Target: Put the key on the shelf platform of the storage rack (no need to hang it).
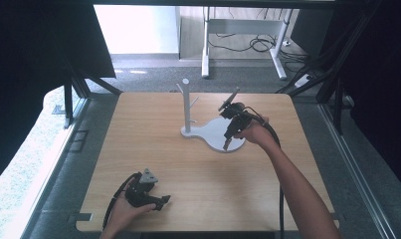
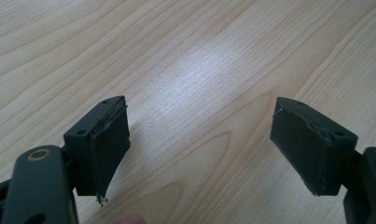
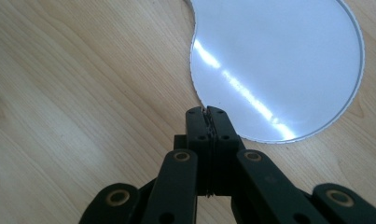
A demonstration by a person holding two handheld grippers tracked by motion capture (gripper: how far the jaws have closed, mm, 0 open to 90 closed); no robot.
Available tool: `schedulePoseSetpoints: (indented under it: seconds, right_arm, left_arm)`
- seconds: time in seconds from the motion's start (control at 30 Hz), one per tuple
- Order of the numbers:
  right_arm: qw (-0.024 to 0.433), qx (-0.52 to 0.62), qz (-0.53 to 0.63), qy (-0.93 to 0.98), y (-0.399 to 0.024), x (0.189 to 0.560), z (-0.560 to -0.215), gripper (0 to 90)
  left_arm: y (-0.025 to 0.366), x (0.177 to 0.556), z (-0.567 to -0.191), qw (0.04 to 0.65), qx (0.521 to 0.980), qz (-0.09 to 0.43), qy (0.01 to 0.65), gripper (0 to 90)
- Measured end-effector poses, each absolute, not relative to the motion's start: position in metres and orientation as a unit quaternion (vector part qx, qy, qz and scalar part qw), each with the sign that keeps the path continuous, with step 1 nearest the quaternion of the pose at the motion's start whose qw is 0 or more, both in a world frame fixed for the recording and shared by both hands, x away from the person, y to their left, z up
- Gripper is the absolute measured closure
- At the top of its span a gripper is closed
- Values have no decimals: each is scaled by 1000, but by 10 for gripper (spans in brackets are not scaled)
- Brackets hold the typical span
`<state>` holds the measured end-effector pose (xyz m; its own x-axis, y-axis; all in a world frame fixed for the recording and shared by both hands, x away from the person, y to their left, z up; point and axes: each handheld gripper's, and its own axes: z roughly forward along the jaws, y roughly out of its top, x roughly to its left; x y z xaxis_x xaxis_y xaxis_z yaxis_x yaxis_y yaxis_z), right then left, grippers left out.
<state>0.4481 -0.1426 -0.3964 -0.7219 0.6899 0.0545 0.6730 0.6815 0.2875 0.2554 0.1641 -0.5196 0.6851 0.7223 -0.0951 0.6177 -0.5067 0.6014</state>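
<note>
Hovering with jaws pressed together, right gripper overhangs white base.

Stand with its base plate is sitting on the table, centre-rear. Right gripper is hovering over the plate's right lobe; left gripper is sitting near the front edge, well apart.

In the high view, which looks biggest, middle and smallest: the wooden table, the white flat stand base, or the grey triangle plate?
1. Light wooden table, by far the largest.
2. White flat stand base.
3. Grey three-cornered plate on the left gripper, smallest, though it sits nearer the camera.
</note>
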Motion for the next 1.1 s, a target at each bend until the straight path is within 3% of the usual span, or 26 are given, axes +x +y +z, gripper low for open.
schedulePoseSetpoints:
  seconds: [1.1]
  right_arm:
    - [32, 399, 128, 907, -137, 494, -401, 896]
  left_arm:
    - [168, 256, -518, 313, 861, 83, 392, 200]
